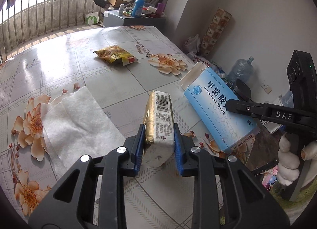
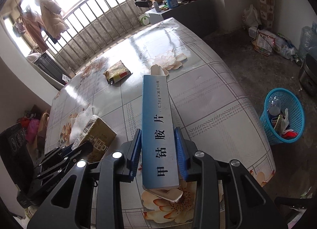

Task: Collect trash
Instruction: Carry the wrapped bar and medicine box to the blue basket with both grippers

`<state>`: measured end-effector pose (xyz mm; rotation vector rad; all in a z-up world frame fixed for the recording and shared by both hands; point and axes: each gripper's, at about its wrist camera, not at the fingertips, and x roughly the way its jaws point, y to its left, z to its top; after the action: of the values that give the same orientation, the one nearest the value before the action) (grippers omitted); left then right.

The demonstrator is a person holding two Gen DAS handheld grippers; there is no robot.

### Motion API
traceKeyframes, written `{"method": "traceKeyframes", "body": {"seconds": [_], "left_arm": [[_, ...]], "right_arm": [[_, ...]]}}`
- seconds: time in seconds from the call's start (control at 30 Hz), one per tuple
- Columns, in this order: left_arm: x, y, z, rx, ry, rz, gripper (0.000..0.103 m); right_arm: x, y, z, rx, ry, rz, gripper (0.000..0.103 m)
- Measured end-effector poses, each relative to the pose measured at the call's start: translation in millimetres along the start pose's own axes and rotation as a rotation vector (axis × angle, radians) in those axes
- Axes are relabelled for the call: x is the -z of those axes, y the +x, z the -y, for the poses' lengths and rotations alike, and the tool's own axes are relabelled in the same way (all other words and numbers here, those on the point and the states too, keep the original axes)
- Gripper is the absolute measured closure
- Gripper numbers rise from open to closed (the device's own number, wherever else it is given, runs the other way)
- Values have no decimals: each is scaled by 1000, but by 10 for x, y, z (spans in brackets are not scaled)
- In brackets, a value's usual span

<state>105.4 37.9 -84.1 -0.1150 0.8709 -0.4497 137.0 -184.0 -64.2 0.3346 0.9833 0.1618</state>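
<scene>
My left gripper (image 1: 158,142) is shut on a gold tissue pack (image 1: 159,118) and holds it above the table; the pack also shows in the right wrist view (image 2: 93,138). My right gripper (image 2: 158,149) is shut on a blue medicine box (image 2: 157,126) with its end flaps open; the box shows in the left wrist view (image 1: 218,108) at the table's right edge. A yellow snack wrapper (image 1: 116,55) lies on the far part of the table (image 1: 69,50). A white tissue (image 1: 77,122) lies flat at the left.
A blue trash basket (image 2: 283,116) with trash in it stands on the floor right of the table (image 2: 208,90). A cluttered cabinet (image 1: 134,18) stands beyond the far edge. A water jug (image 1: 240,69) and bags sit by the wall.
</scene>
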Motion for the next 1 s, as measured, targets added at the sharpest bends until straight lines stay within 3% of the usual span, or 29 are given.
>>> {"method": "traceKeyframes", "body": {"seconds": [0.37,0.77,1.0], "left_arm": [[68,66,30,-48,32,-25,78],[-154,-138,249,-56,66,45,80],[-341,-156,519,-11,108,76,80]], "right_arm": [[51,56,78,-48,28,-17,74],[48,-285,389,-82,115,88,74],[81,-482,635,-75,179,142,74]]}}
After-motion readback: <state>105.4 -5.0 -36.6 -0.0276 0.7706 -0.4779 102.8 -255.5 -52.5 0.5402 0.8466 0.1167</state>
